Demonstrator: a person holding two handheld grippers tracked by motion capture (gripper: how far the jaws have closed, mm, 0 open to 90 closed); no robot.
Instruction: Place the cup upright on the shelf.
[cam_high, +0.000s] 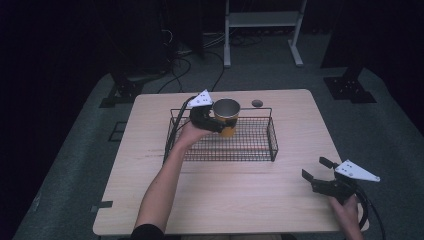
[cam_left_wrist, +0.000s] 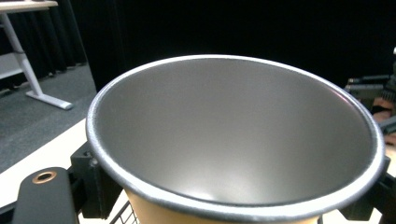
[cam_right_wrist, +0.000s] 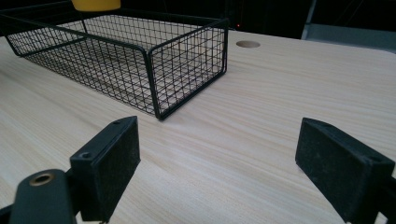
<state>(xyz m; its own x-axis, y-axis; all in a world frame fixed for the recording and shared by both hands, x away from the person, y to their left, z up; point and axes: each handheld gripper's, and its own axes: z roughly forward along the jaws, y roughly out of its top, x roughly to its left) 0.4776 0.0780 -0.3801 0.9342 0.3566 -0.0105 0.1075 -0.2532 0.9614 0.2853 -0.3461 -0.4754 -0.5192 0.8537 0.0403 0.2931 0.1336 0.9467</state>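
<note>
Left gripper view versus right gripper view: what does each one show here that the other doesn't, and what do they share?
The left gripper view looks into the cup: grey inside, rolled rim, yellow outside wall, gripped between that gripper's jaws. The right gripper view gives the right gripper, its jaws wide apart with nothing between them, low over the table, plus the table's round hole. Both catch the wire basket, the light wood table and the yellow of the cup.
</note>
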